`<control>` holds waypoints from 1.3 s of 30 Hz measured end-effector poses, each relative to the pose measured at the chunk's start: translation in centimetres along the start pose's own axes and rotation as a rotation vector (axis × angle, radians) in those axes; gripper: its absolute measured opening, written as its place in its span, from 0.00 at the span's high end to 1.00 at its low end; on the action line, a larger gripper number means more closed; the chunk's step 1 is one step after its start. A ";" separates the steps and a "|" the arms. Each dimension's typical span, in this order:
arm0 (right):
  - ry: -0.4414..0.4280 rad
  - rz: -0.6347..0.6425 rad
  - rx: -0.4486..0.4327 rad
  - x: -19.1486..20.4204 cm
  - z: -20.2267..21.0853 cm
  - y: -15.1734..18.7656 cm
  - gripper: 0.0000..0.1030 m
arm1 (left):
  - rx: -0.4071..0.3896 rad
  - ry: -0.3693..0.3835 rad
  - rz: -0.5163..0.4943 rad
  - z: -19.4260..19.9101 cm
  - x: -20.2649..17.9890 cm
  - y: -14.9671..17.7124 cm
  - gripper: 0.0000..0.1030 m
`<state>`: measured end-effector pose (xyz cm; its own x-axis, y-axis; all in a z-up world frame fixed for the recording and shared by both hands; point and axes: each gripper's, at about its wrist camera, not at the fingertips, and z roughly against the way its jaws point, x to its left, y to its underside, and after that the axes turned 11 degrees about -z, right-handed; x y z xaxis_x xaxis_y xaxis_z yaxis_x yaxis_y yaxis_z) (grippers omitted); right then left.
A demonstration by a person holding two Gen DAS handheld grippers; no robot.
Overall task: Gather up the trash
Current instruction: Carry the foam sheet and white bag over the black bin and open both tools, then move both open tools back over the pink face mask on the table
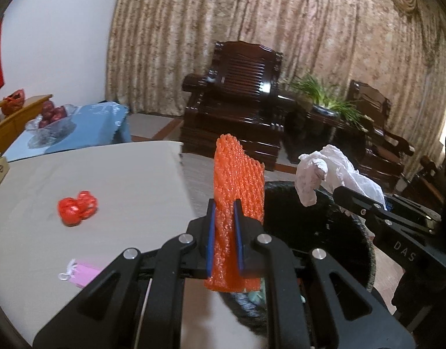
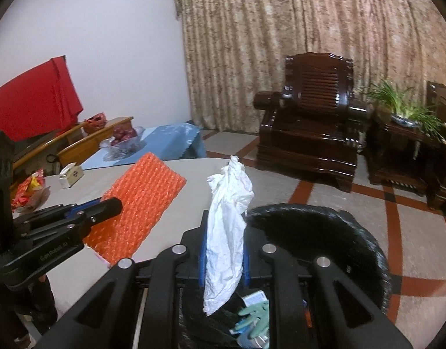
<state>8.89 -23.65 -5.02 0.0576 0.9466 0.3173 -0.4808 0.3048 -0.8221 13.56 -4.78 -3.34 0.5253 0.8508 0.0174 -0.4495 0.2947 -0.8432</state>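
The left gripper (image 1: 225,212) was clamped on an orange foam net (image 1: 237,180), its fingers together on it. The right gripper (image 2: 224,250) pinched a crumpled white tissue (image 2: 227,232). The black bin (image 2: 324,232) sat beside the bench (image 1: 106,180), at two o'clock of the left gripper. Recommended: centre each item over the opening before release. A red wrapper (image 1: 77,208) remained on the bench at ten o'clock.

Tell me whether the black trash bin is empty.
Not empty. The right wrist view shows a green glove and a small box lying inside the black trash bin.
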 end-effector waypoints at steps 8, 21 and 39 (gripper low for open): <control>0.072 -0.045 -0.007 -4.2 1.1 0.5 0.83 | 0.025 0.073 -0.039 -3.2 -3.8 0.0 0.89; 0.176 -0.119 0.060 -9.6 0.4 2.5 0.67 | 0.076 0.172 -0.076 -8.2 -8.4 0.4 0.66; 0.117 -0.071 0.006 -5.7 0.1 2.3 0.06 | 0.050 -0.068 -0.014 -2.8 0.6 1.7 0.17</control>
<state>7.42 -28.33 -8.63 0.1934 0.9284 0.3172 -0.4768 0.3715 -0.7966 15.17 -5.00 -6.31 0.4824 0.8734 0.0672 -0.4789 0.3272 -0.8147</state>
